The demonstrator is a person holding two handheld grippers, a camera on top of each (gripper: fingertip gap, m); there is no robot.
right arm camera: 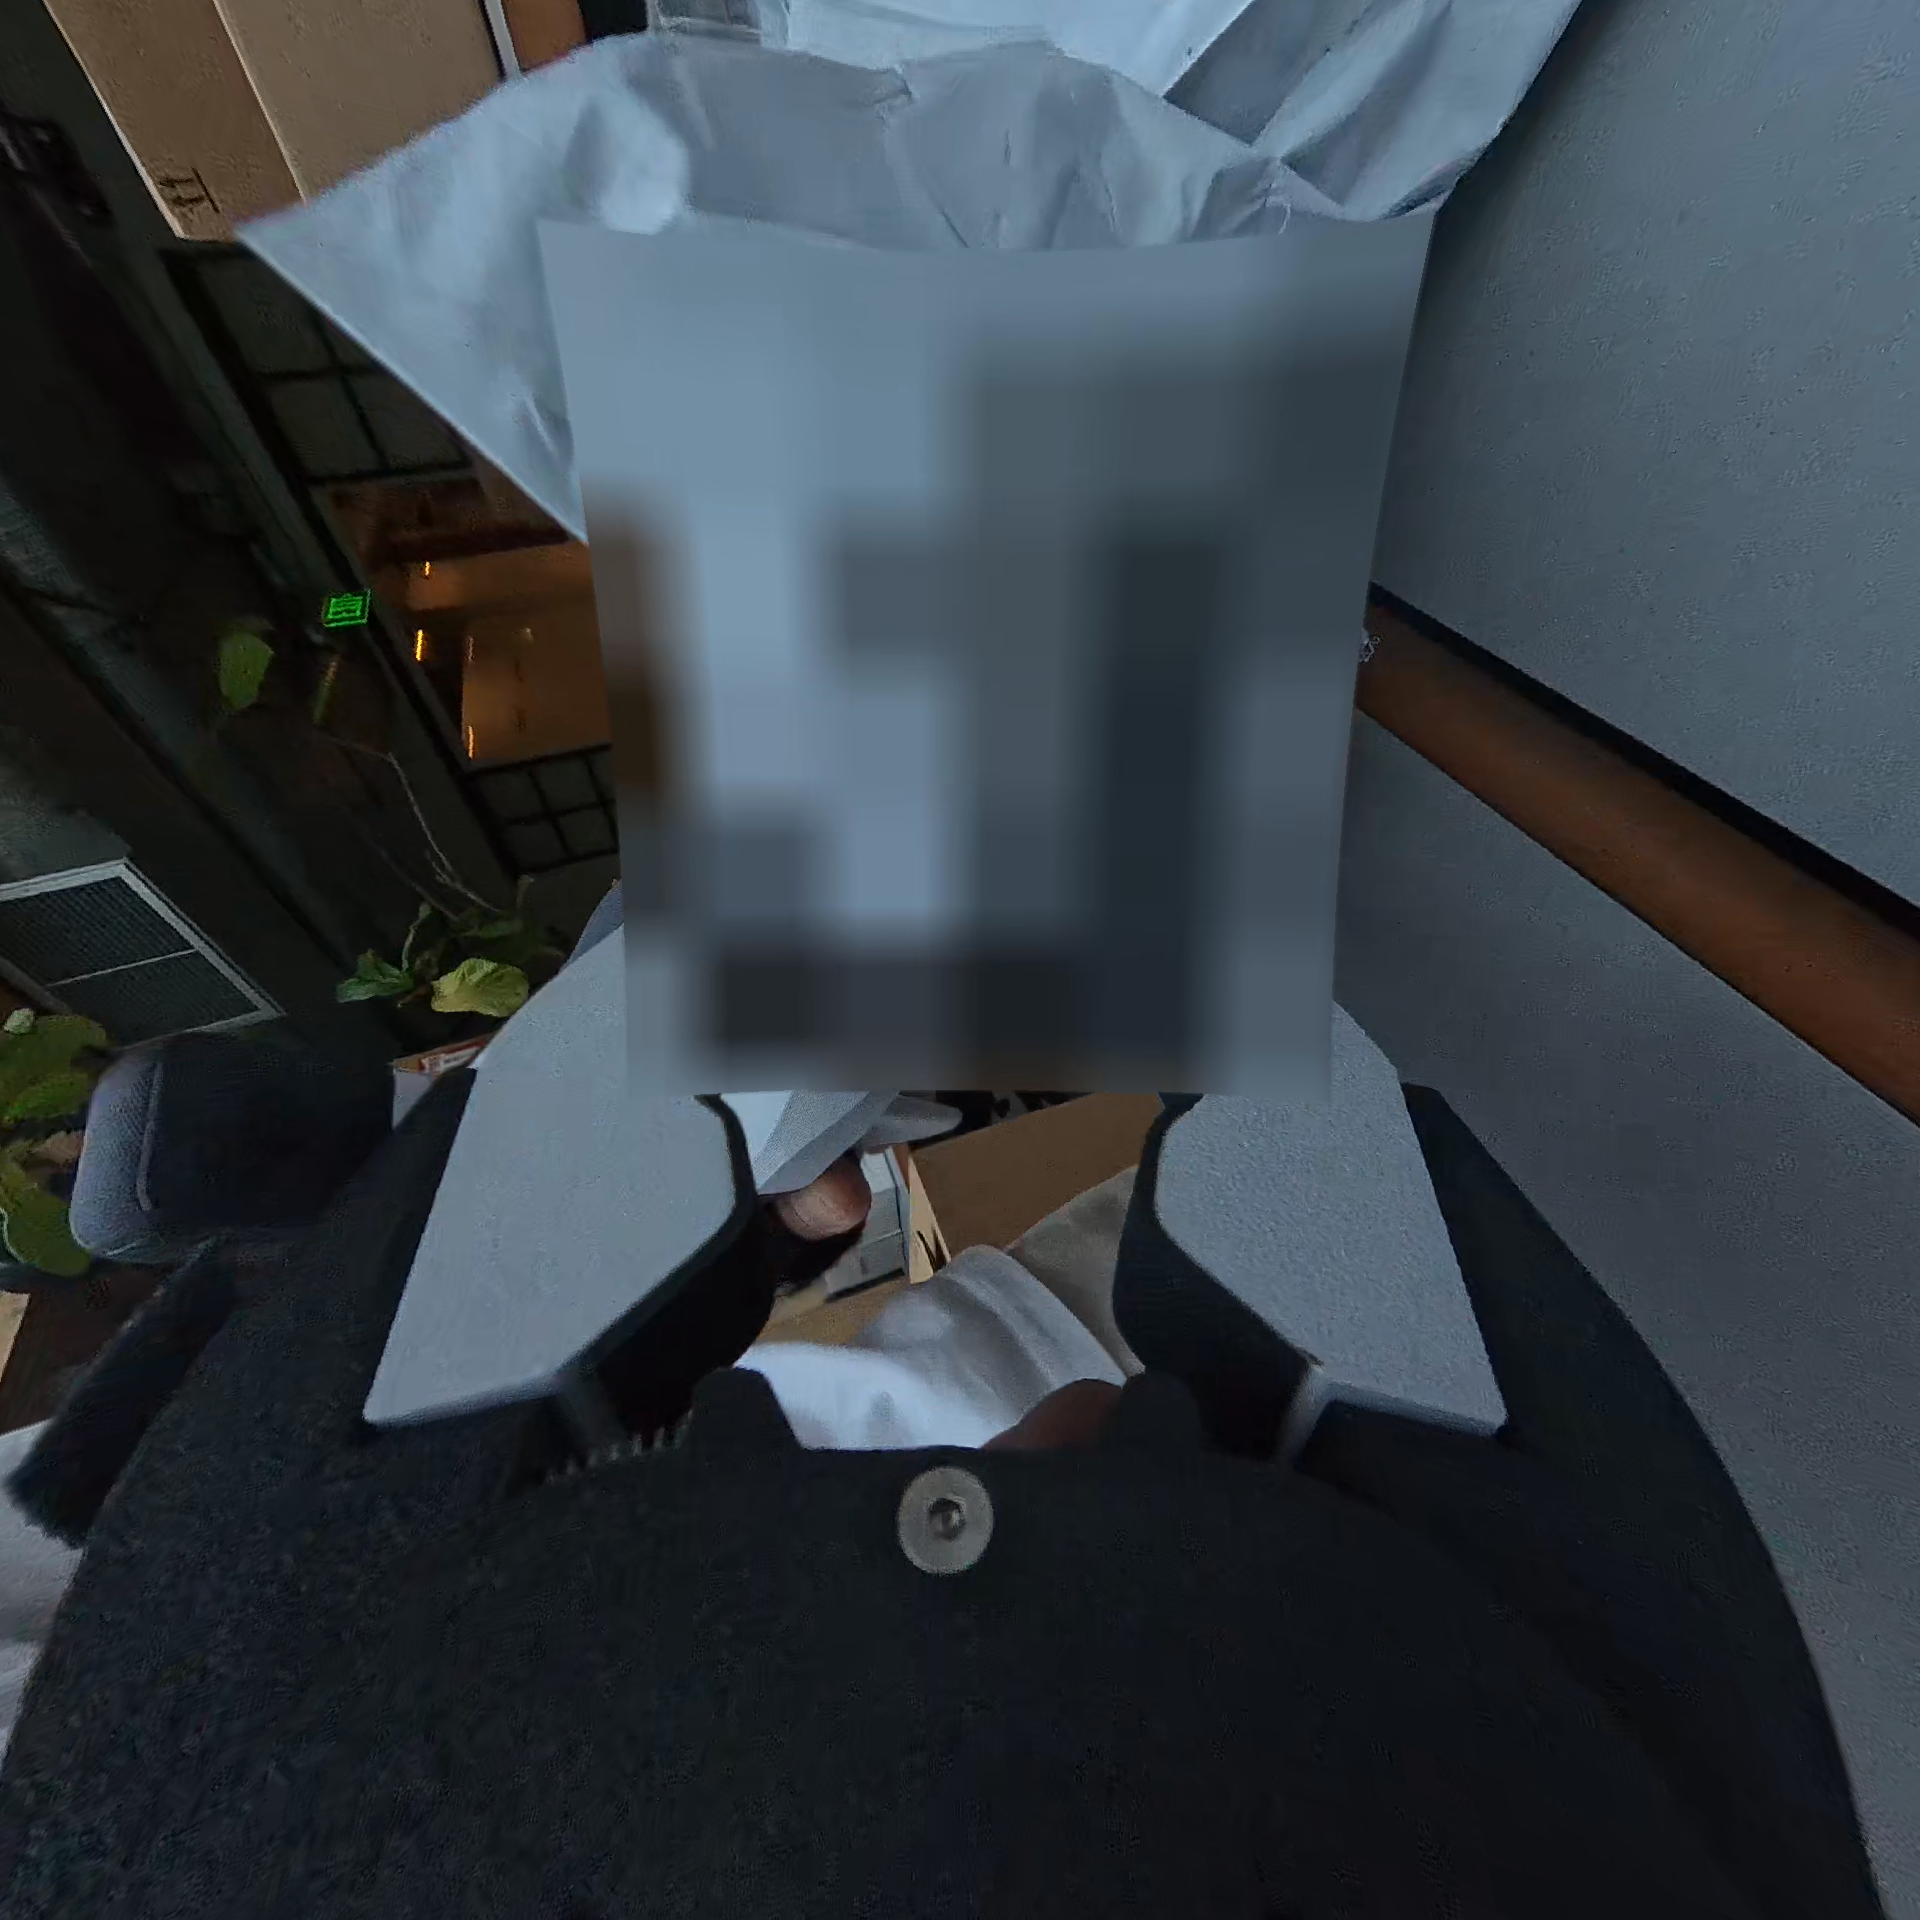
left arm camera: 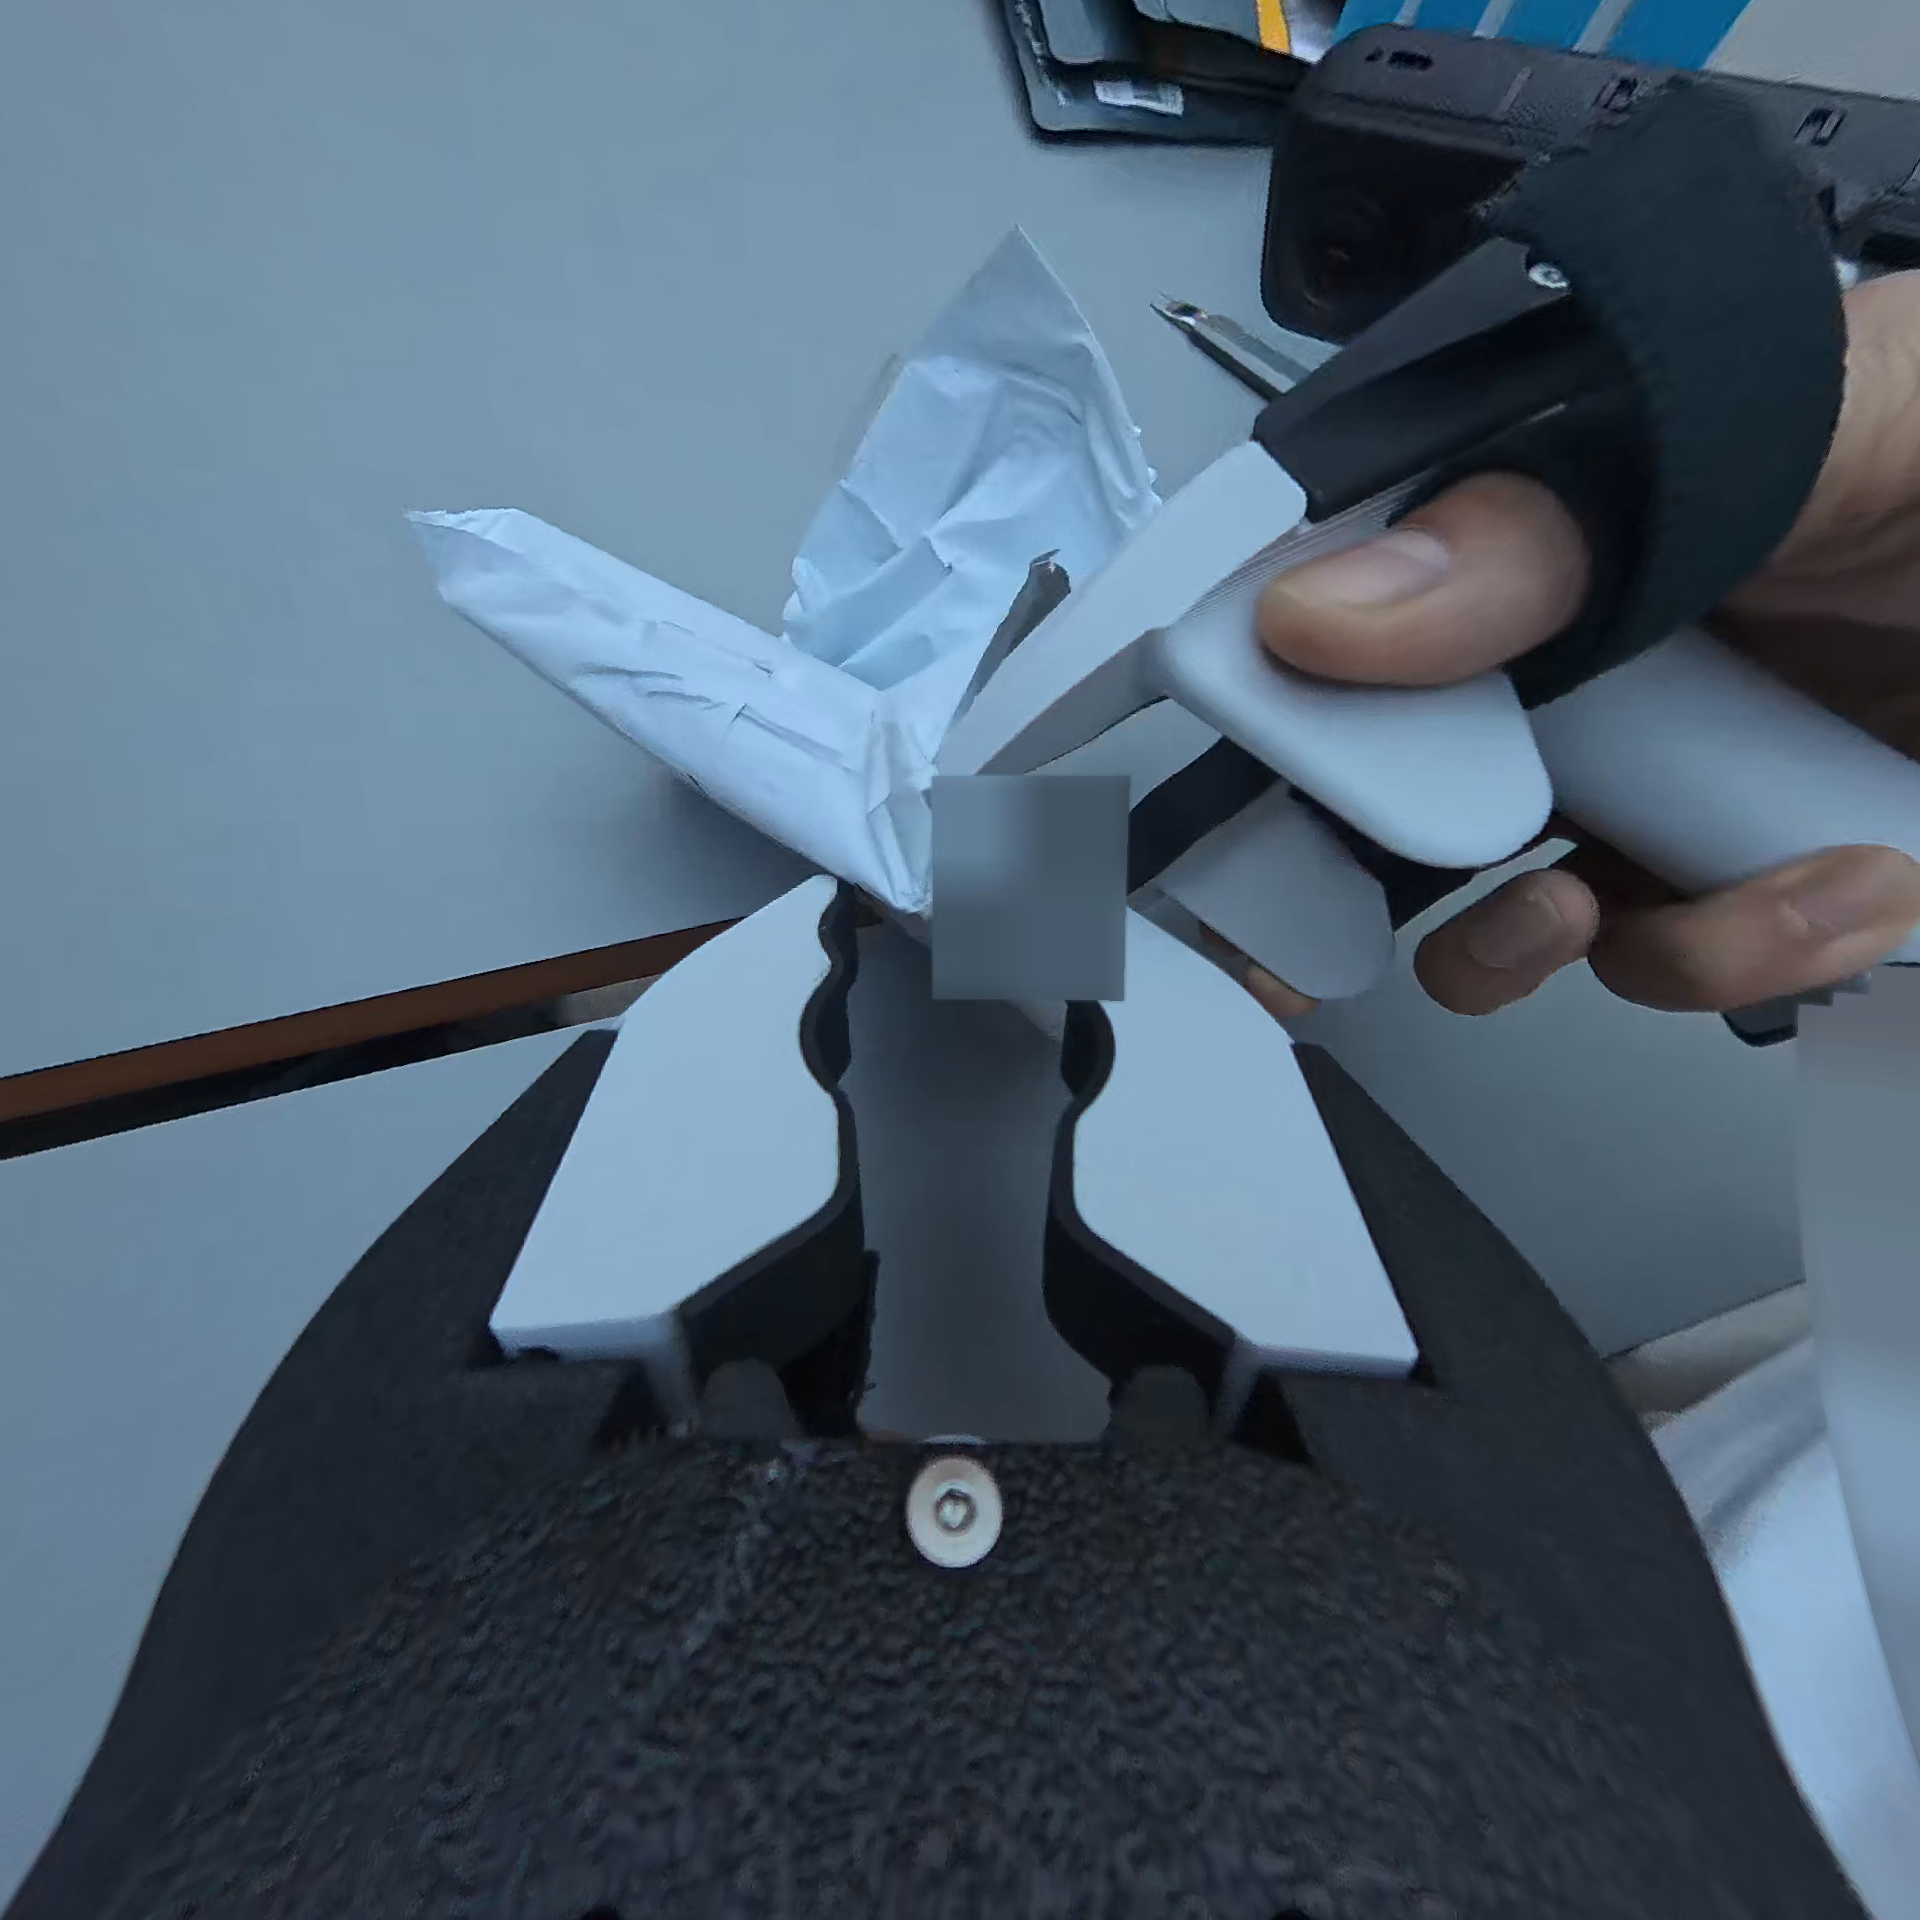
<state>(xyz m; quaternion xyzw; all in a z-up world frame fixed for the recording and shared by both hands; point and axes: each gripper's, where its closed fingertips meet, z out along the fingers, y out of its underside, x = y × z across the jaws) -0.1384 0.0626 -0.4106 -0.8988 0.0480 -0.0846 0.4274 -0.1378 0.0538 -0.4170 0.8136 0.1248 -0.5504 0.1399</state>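
**A:** Left wrist view first. What is the left tool doing?

**B:** Its two fingers stand partly apart, with a clear gap between them. The tip of one finger touches the lower corner of a crumpled white paper packet. The other tip is hidden under a blurred patch. I do not see the fingers pressing the paper from both sides.

**A:** Where is the packet?

**B:** It is just in front of the left tool, above the grey surface and near its brown edge. It is bent into two wings, one pointing left and one pointing up.

**A:** And the right tool?

**B:** It comes in from the right, held by a hand. Its long white finger reaches to the packet at the fold. How far it is open, I cannot tell, because the tips are behind the paper and the patch.

**A:** Does the right wrist view help?

**B:** Not much. A large blurred patch covers the tips there. The roots of the fingers are wide apart, and the white paper fills the top of the picture.

**A:** What else is around?

**B:** Behind the right tool a screwdriver bit lies on the surface, and a dark wallet-like thing is at the far edge. In the right wrist view there are a plant and a cardboard box below.
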